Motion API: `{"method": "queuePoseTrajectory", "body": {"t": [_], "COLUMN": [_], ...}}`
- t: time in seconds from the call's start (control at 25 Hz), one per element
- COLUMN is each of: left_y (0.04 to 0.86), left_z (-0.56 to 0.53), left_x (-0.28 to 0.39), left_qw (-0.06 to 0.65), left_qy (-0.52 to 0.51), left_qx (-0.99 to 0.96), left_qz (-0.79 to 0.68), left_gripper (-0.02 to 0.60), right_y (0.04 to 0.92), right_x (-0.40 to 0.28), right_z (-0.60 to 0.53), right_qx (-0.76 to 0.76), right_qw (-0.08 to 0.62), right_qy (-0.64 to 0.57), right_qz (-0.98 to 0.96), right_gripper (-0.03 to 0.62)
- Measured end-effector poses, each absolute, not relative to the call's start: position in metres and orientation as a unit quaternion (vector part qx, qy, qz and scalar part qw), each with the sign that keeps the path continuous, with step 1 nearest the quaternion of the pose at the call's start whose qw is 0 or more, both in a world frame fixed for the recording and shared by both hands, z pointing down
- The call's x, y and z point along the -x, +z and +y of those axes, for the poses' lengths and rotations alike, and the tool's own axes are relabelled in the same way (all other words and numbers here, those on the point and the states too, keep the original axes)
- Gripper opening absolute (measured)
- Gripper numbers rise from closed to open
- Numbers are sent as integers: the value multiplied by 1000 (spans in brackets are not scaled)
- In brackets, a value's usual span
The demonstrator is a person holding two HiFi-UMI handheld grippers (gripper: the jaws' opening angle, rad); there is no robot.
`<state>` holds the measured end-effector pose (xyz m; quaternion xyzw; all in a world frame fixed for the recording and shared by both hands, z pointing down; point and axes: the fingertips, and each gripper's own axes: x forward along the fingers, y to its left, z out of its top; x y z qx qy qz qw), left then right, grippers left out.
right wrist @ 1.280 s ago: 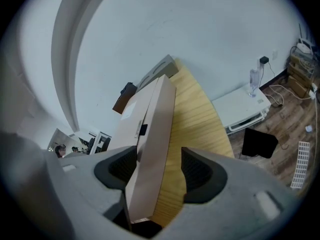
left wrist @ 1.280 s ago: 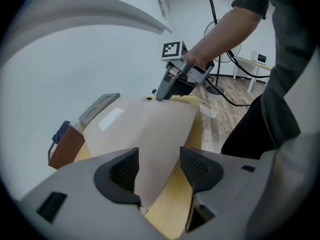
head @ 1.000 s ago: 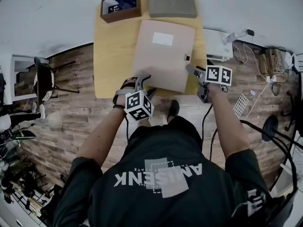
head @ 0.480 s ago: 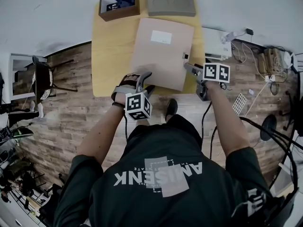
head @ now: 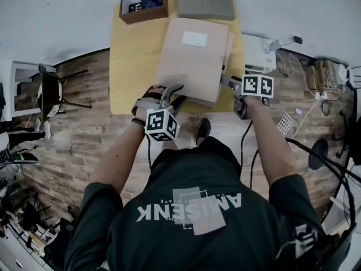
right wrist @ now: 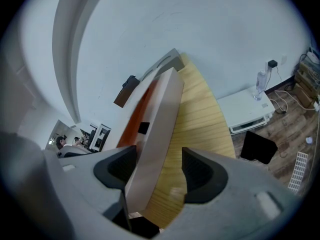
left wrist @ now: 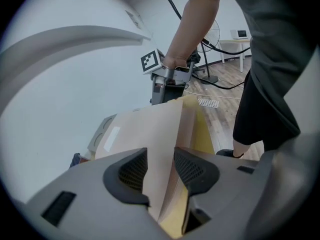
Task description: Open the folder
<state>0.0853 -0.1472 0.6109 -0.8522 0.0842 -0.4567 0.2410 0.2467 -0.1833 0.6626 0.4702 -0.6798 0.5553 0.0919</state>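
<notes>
So the folder (head: pixel 192 55) sits on the tabletop (head: pixel 132 66). Its near corner pokes in between the jaws of the left tool (left wrist: pixel 160 169), and its long side edge runs away ahead of the right tool (right wrist: pixel 159 169).

The left tool's jaws are at a middling gap and closing on the cover (left wrist: pixel 145 129), which is between them. I wouldn't call it clamped yet. The right tool is open fairly wide. The folder's side leans on one pad, with bare tabletop showing before the other.

Where I reckon this goes wrong: if the left jaws catch the body underneath along with the cover, the whole thing lifts instead of opening. And since the right tool isn't pinching anything, the folder could skid away from it or swing round. The black clasp (right wrist: pixel 143 128) just ahead of the right tool might snag too if it's not fully undone, can't tell from here.
</notes>
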Motion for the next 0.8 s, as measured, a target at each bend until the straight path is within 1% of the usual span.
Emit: {"method": "queuePoseTrajectory", "body": {"t": [0.12, 0.36, 0.52, 0.68, 0.8], "left_y": [612, 614, 594, 574, 572], "left_z": [-145, -148, -150, -159, -164], "left_x": [-92, -88, -90, -84, -80], "left_qw": [263, 261, 210, 149, 144], "left_qy": [-459, -449, -411, -361, -352], "left_qx": [845, 850, 879, 904, 901], "left_qz": [76, 88, 117, 175, 209], "left_gripper": [169, 169, 169, 167, 167], "right_y": [662, 663, 663, 665, 665], "right_x": [-248, -246, -251, -251, -249], "right_z": [-182, -184, -183, -183, -185], "right_qx": [-471, -466, -469, -465, -465], "right_qw": [84, 82, 88, 74, 80], "right_qy": [558, 561, 553, 563, 558], "right_qz": [-678, -679, -683, -679, -683], "right_gripper": [272, 273, 281, 282, 282]}}
